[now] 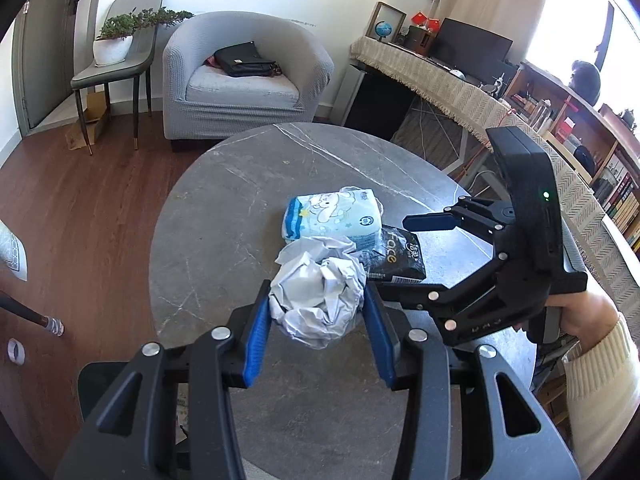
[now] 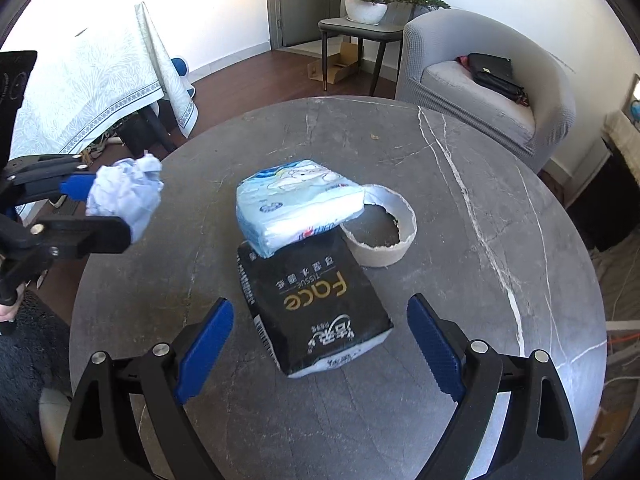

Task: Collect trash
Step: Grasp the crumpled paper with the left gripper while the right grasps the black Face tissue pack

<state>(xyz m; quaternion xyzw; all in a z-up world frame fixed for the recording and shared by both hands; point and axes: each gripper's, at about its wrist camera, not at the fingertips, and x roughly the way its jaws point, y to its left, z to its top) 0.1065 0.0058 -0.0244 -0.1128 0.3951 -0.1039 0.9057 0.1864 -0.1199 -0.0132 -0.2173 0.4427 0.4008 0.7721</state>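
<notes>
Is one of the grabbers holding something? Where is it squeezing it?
Yes. The left gripper holds the crumpled paper ball, pads pressing its two opposite sides. The right gripper is open, holding nothing.

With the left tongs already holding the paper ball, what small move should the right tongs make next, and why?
Probably lower the right tongs around the black tissue pack and close. They stand open just over its near end, touching nothing, while the left tongs are shut on the crumpled paper ball. The blue tissue pack overlaps the black pack's far end, so lift gently.

Round grey marble table (image 2: pixel 480 208), wood floor (image 1: pixel 80 208), grey armchair (image 1: pixel 240 76), bright window, perhaps bookshelves (image 1: pixel 616 184).
</notes>
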